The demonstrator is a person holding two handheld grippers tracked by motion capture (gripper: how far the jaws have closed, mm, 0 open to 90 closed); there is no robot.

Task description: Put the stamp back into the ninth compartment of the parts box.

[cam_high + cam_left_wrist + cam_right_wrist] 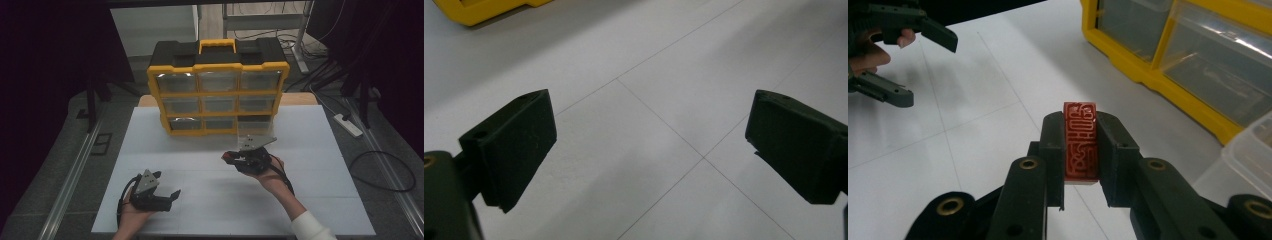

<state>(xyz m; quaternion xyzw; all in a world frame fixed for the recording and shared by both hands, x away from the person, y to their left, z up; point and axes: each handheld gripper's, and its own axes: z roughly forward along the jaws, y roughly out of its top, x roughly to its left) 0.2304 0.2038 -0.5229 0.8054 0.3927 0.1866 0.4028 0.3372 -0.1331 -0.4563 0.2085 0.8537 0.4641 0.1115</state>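
The organizer (218,87) is set at the table's (320,165) far edge. Before it the right gripper (231,156) is held, the left gripper (167,189) nearer and leftward.

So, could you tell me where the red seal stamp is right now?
The red seal stamp sits clamped in the right gripper, above the white table, near the yellow organizer.

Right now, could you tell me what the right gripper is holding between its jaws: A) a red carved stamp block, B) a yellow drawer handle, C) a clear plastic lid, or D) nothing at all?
A: in the right gripper view, the right gripper has its jaws closed on a red carved stamp block.
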